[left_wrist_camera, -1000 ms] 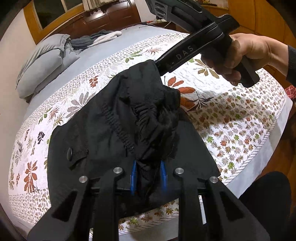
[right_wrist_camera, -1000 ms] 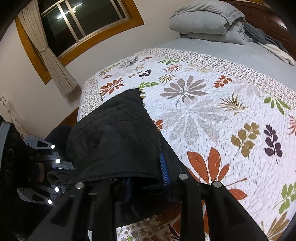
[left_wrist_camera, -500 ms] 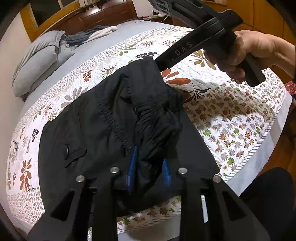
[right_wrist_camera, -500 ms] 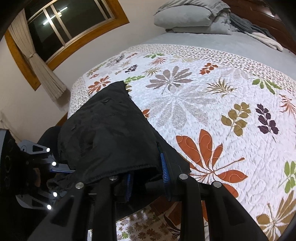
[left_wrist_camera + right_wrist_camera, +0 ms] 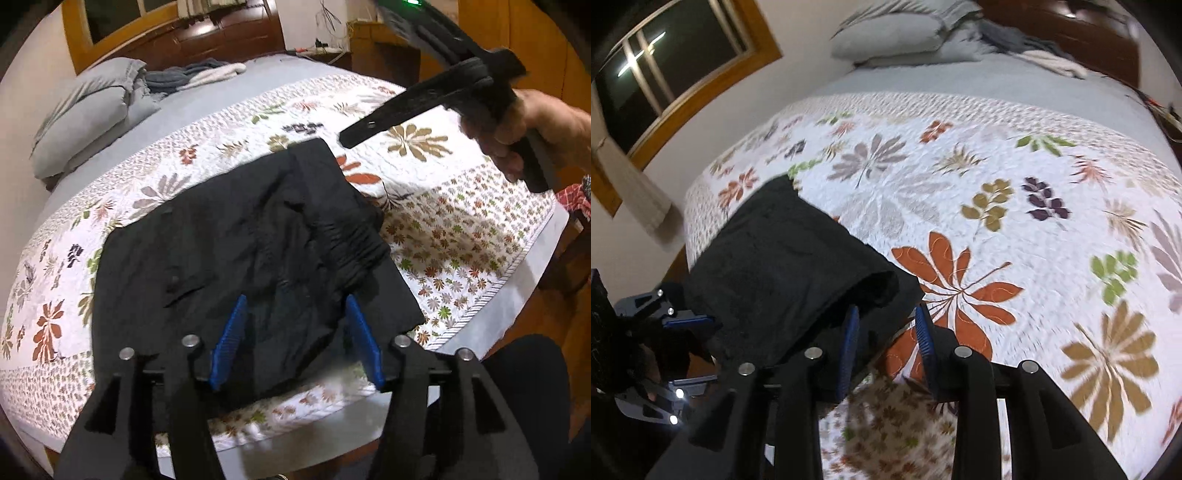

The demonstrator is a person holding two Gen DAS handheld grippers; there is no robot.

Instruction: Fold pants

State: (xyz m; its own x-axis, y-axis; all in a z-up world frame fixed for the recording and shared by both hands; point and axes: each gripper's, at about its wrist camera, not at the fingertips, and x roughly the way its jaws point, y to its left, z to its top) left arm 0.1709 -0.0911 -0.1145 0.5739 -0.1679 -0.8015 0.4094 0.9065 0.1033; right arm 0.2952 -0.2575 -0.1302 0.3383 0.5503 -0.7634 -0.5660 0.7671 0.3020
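- Pants [image 5: 255,254]: black, folded into a rough rectangle, lying flat on the leaf-print quilt [image 5: 461,236] near the bed's foot edge; gathered waistband at the right side in my left wrist view.
- My left gripper [image 5: 295,339]: jaws spread wide, blue pads [image 5: 229,339] either side of the near edge of the pants, no cloth pinched between them.
- My right gripper [image 5: 886,332]: jaws parted, blue pads [image 5: 849,332] apart, nothing gripped; the rolled corner of the pants [image 5: 798,266] sits just beside the left finger.
- Right gripper seen from my left camera [image 5: 424,103]: raised above the quilt, apart from the pants, held by a hand [image 5: 535,125].
- Grey pillow [image 5: 88,114]: at the head of the bed, on the grey sheet [image 5: 236,92].
- Loose grey and white clothing [image 5: 199,75]: beside the pillow.
- Window [image 5: 665,66]: wooden frame, dark panes.
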